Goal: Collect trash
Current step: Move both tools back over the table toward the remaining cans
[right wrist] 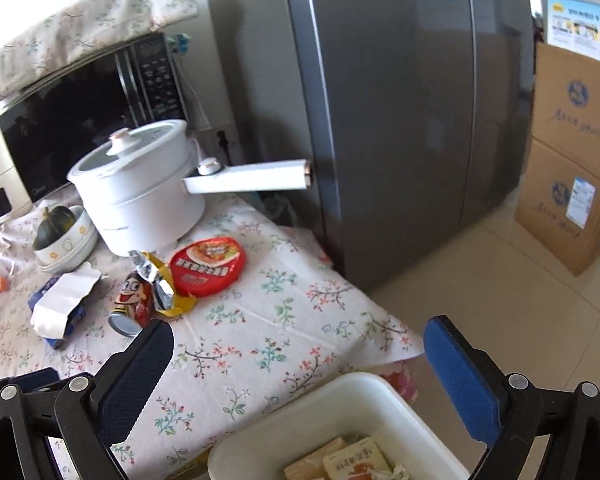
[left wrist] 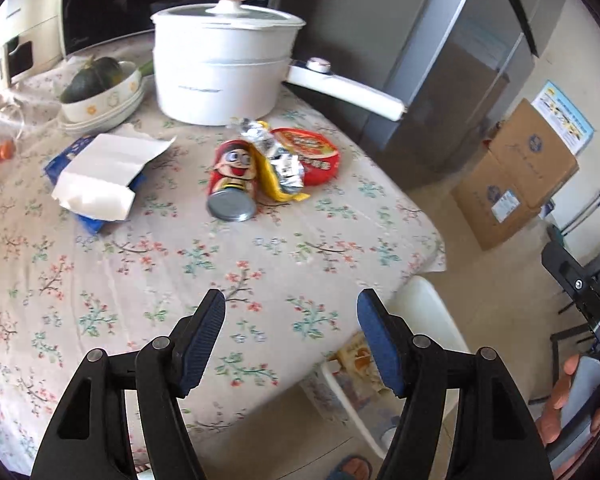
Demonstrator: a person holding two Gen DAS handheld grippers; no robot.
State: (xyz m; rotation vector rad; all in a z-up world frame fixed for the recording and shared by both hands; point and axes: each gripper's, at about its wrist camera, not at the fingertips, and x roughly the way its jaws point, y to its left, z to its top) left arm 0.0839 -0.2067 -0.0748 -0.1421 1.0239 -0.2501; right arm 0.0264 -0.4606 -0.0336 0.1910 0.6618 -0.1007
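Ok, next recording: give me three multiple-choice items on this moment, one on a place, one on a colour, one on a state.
1. Where does the white bin stand?
A. on the table
B. on the floor beside the table's edge
C. on top of the fridge

2. What colour is the round lid by the crumpled wrapper?
A. red
B. green
C. black

3. How is the cartoon can posed?
A. upright
B. lying on its side
C. held in the left gripper

Answers: 1 B, it stands below the tablecloth edge. 2 A, its face is red. 3 B, its metal end faces the camera, and both the left and the right gripper are open and empty.
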